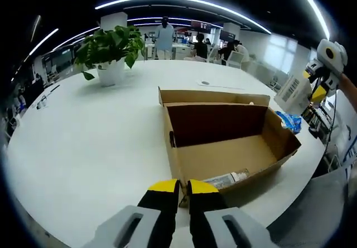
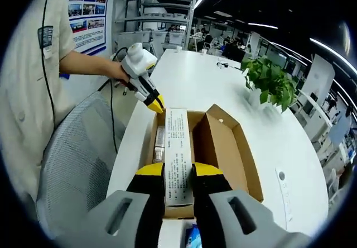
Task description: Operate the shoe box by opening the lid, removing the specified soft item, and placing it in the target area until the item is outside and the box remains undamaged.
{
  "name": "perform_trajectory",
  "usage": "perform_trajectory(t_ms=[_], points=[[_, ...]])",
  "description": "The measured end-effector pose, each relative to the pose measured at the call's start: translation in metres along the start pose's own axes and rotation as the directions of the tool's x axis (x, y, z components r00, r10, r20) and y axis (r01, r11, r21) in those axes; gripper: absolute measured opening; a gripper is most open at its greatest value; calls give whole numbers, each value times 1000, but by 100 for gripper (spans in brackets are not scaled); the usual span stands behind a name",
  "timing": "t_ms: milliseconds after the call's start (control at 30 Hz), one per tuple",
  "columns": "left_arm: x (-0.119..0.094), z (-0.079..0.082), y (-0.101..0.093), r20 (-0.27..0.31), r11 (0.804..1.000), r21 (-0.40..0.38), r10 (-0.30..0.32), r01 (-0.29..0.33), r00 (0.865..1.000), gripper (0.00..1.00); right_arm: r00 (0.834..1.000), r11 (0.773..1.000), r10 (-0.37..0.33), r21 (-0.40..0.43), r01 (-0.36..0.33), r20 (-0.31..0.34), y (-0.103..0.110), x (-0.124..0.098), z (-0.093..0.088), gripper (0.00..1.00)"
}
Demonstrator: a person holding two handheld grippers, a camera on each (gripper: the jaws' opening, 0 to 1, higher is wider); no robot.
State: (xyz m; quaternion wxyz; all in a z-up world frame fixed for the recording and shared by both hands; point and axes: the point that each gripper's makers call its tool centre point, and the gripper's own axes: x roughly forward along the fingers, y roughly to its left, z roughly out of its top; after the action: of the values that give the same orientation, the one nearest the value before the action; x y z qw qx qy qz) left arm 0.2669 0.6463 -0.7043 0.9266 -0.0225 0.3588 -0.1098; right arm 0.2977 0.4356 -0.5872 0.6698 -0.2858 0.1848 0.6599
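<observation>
Right gripper view: lid (image 2: 178, 156) between tool (image 2: 178, 172) jaws.

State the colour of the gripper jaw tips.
Yellow tips on black jaws, clearest on the right gripper in the right gripper view.

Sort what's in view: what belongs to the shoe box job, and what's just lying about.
Job: open brown cardboard shoe box; its white labelled lid flap; left gripper; right gripper.

Lying about: green potted plant in white pot; grey mesh office chair; blue-white packet.
</observation>
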Motion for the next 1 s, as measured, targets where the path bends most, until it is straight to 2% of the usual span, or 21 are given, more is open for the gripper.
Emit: perform_trajectory(t_ms=[267, 1000], points=[[0, 1, 1, -1, 1000, 5, -3, 3, 1000, 6, 1000, 1000, -14, -23, 14, -14, -7, -20, -1, 16], [1, 1, 1, -15, 1000, 7, -11, 11, 1000, 6, 993, 996, -81, -45, 78, -87, -37, -80, -38, 16]])
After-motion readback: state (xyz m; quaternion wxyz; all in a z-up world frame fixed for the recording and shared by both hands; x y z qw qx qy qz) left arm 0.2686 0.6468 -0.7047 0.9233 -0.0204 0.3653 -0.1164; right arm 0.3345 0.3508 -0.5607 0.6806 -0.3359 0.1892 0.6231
